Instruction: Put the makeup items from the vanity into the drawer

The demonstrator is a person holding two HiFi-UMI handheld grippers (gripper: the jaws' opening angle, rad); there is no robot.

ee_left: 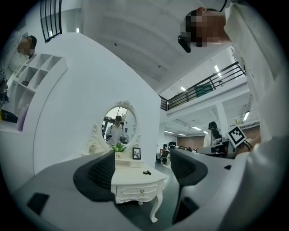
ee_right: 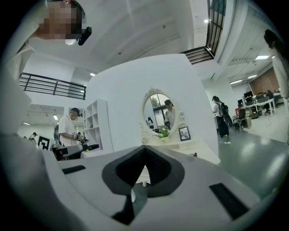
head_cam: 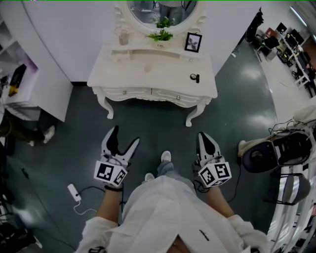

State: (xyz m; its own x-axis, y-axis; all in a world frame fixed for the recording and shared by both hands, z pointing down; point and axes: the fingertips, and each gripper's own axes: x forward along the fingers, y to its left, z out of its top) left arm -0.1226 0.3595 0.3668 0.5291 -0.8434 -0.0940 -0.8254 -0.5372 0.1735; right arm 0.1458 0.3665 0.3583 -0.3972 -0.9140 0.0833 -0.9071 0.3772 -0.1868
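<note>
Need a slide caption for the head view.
White vanity ahead, drawers closed; left tool open, right tool shut, both empty.

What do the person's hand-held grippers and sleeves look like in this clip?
The left hand-held gripper and right hand-held gripper are both white, with tapering jaws lined in black ribbed pads. Each carries a cube of black-and-white square markers at its base. The person's sleeves are white.

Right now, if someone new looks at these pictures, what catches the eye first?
The white vanity with its oval mirror stands against the wall ahead, a small black item near its right edge. Nearer, the left gripper is open and the right gripper shut, both empty.
</note>
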